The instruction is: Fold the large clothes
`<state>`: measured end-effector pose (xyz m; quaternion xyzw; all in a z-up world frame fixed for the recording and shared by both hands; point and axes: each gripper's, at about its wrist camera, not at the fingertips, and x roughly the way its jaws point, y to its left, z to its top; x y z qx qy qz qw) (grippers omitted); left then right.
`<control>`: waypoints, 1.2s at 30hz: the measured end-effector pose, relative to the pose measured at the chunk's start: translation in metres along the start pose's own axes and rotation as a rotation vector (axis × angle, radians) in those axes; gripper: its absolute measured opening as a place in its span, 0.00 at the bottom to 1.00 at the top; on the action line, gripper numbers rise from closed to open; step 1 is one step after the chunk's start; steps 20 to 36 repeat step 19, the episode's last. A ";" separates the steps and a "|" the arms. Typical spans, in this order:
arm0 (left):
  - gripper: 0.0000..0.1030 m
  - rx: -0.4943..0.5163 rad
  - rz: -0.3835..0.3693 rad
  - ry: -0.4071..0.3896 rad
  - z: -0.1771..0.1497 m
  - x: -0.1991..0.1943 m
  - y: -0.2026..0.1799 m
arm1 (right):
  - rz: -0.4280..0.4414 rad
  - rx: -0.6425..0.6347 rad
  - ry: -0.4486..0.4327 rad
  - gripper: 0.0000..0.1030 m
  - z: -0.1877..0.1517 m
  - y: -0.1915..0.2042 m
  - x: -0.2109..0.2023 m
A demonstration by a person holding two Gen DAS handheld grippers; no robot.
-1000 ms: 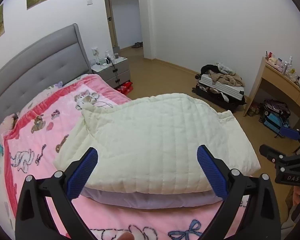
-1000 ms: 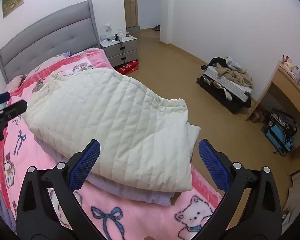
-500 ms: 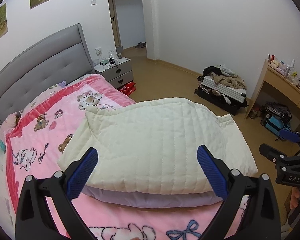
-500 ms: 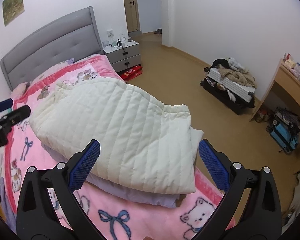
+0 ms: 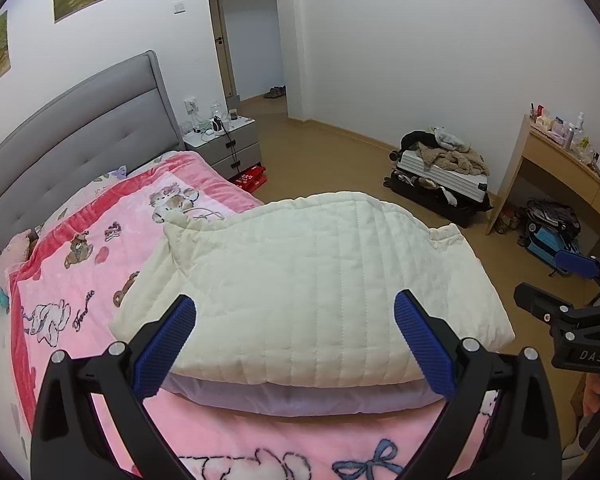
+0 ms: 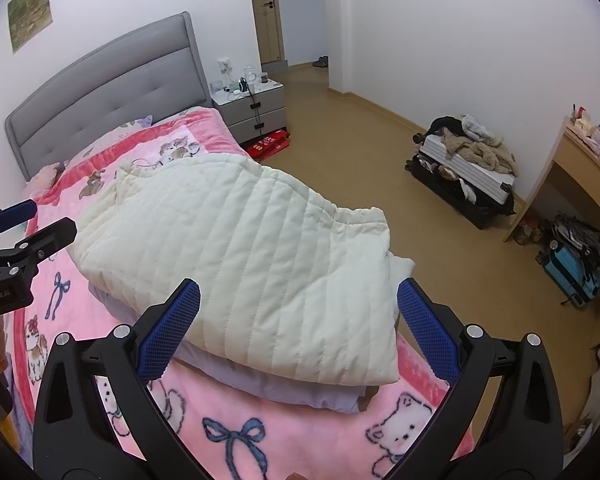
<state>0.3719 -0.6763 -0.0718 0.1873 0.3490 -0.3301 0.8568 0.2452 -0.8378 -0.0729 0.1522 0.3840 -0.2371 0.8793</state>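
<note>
A cream quilted garment (image 5: 307,292) lies folded in a thick stack on the pink cartoon blanket (image 5: 80,280), with a pale lilac layer (image 5: 300,398) showing under its near edge. It also shows in the right wrist view (image 6: 252,256). My left gripper (image 5: 296,344) is open and empty, held above and short of the garment's near edge. My right gripper (image 6: 298,330) is open and empty, also held back above the near edge. The right gripper shows at the right of the left wrist view (image 5: 571,300); the left gripper shows at the left of the right wrist view (image 6: 16,236).
A grey headboard (image 5: 72,136) and a nightstand (image 5: 224,140) stand at the far end. An open suitcase with clothes (image 5: 439,176), a wooden desk (image 5: 559,172) and bags (image 5: 551,228) are on the floor to the right. The garment's far side reaches the bed's right edge.
Both grippers have pulled back and upward from the folded garment, so it looks smaller and farther. The garment has not moved. Both grippers stay open.
</note>
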 end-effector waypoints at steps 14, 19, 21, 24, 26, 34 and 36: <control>0.95 0.000 -0.019 0.012 -0.001 0.004 0.004 | 0.004 -0.015 -0.009 0.92 -0.001 0.010 -0.004; 0.95 -0.005 -0.025 0.004 -0.005 0.001 0.008 | 0.009 -0.021 -0.008 0.92 0.001 0.012 -0.005; 0.95 -0.005 -0.025 0.004 -0.005 0.001 0.008 | 0.009 -0.021 -0.008 0.92 0.001 0.012 -0.005; 0.95 -0.005 -0.025 0.004 -0.005 0.001 0.008 | 0.009 -0.021 -0.008 0.92 0.001 0.012 -0.005; 0.95 -0.005 -0.025 0.004 -0.005 0.001 0.008 | 0.009 -0.021 -0.008 0.92 0.001 0.012 -0.005; 0.95 -0.005 -0.025 0.004 -0.005 0.001 0.008 | 0.009 -0.021 -0.008 0.92 0.001 0.012 -0.005; 0.95 -0.005 -0.025 0.004 -0.005 0.001 0.008 | 0.009 -0.021 -0.008 0.92 0.001 0.012 -0.005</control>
